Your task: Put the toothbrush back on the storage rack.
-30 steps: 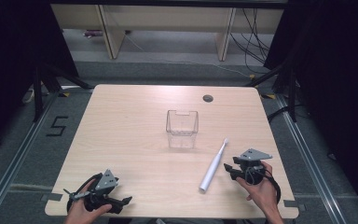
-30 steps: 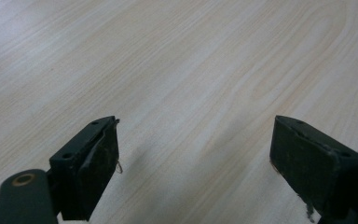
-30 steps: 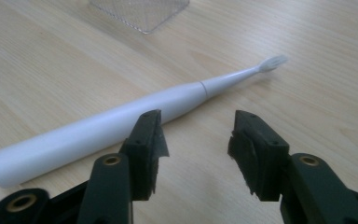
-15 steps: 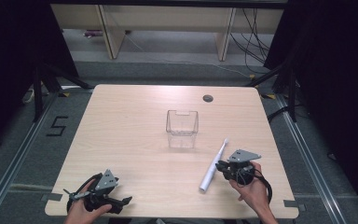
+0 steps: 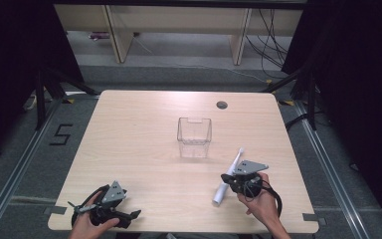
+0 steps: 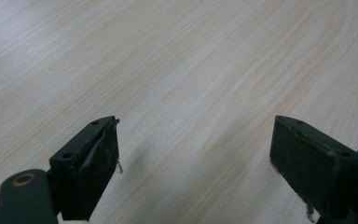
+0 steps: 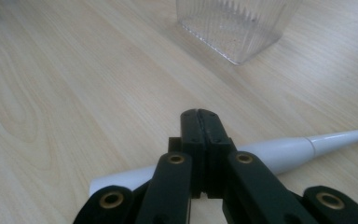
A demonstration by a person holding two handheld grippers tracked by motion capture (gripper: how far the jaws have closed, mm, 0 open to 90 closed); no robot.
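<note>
A white electric toothbrush [image 5: 235,162] lies slanted on the wooden table [image 5: 129,129], right of centre near the front. My right gripper [image 5: 227,178] sits right over its thick handle [image 7: 279,151]. Its jaws [image 7: 199,114] have just been closing and now meet pad to pad with nothing between them, the handle passing beneath. A clear ribbed plastic container [image 5: 194,137] stands upright mid-table, seen just beyond in the right gripper view [image 7: 235,28]. My left gripper [image 5: 129,218] rests at the front left, and its jaws [image 6: 196,158] stand wide open over bare wood.
A small round cable hole [image 5: 222,105] sits near the table's far edge. Shelving and cables stand beyond the table, and dark curtains hang on both sides. The table's front edge is close under both hands.
My right gripper has slid left onto the toothbrush handle and its jaws have come together. The left gripper has kept still.
</note>
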